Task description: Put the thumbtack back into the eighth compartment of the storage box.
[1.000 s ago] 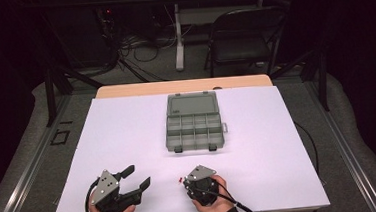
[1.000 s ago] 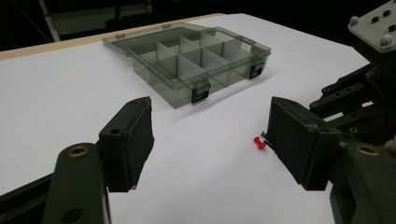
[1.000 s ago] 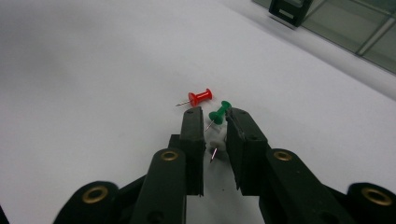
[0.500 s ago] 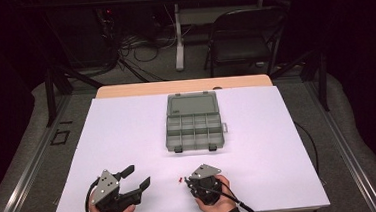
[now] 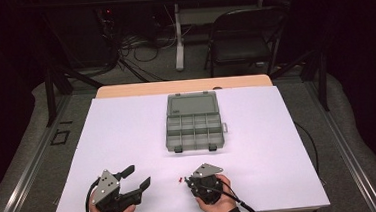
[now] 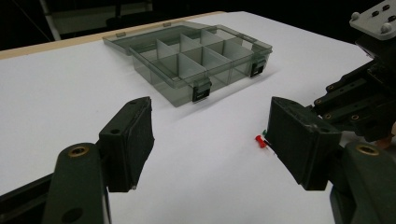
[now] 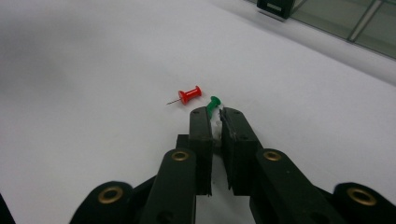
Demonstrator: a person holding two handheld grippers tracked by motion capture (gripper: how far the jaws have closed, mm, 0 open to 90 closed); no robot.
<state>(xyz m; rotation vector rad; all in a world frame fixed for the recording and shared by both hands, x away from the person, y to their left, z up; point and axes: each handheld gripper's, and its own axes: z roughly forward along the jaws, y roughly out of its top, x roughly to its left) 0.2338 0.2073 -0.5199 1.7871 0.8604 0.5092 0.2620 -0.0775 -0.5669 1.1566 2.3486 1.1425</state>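
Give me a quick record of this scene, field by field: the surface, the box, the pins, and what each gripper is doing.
surface: white table top
organizer box: grey translucent, lid open and laid flat, the compartments that show look empty
red pushpin: lying loose on the table, just ahead of the right gripper
green pushpin: pinched at the tips of the right gripper, with something white beside it
left gripper: open, holding nothing, near the table's front edge
right gripper: shut on the green pushpin

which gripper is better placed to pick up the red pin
Left, probably. The left gripper has its jaws wide open, with the red pin just ahead. The right gripper already pinches a green pin.
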